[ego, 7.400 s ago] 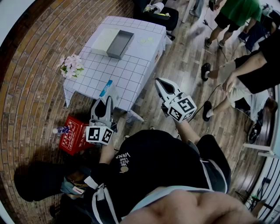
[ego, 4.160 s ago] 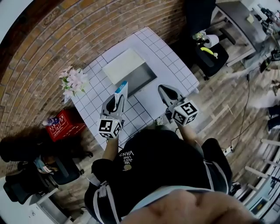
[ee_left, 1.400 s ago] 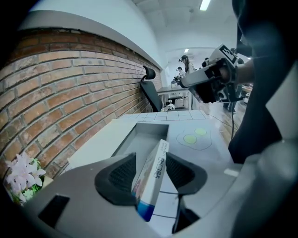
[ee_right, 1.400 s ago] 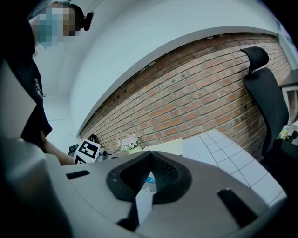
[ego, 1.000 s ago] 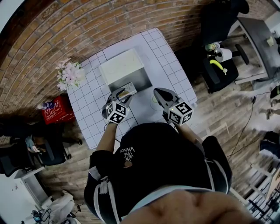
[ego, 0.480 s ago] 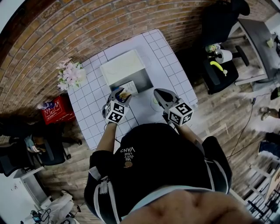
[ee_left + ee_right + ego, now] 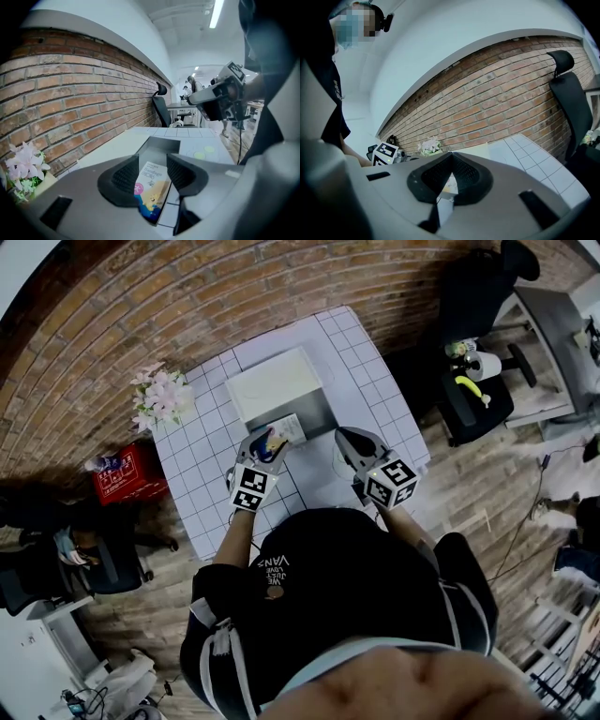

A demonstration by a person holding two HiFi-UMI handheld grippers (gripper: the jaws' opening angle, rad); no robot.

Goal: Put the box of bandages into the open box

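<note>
Grips the box of bandages (image 7: pixel 152 190), tilted, between the closed-in jaws of the left hand-held gripper (image 7: pixel 152 165), at the near end of the open box (image 7: pixel 317 407) on the tabletop (image 7: pixel 202 456). Holds the right hand-held gripper (image 7: pixel 451 157) just beside, jaw tips touching, nothing between them.

Red brick wall (image 7: pixel 187 296) runs along the far side of the white grid-tiled table (image 7: pixel 211 465), with plain white wall (image 7: pixel 454 33) above the brick. Floor is brown wood planks (image 7: pixel 469 493). Pink-and-white flower bunch (image 7: pixel 161 396) sits at the table corner next to the brick. Red plastic crate (image 7: pixel 127 474) is on the floor beside the table. Black office chair (image 7: pixel 469 287) stands past the table's other end, with a grey desk (image 7: pixel 562 320) beyond it. Ceiling strip light (image 7: pixel 216 15) is lit.
</note>
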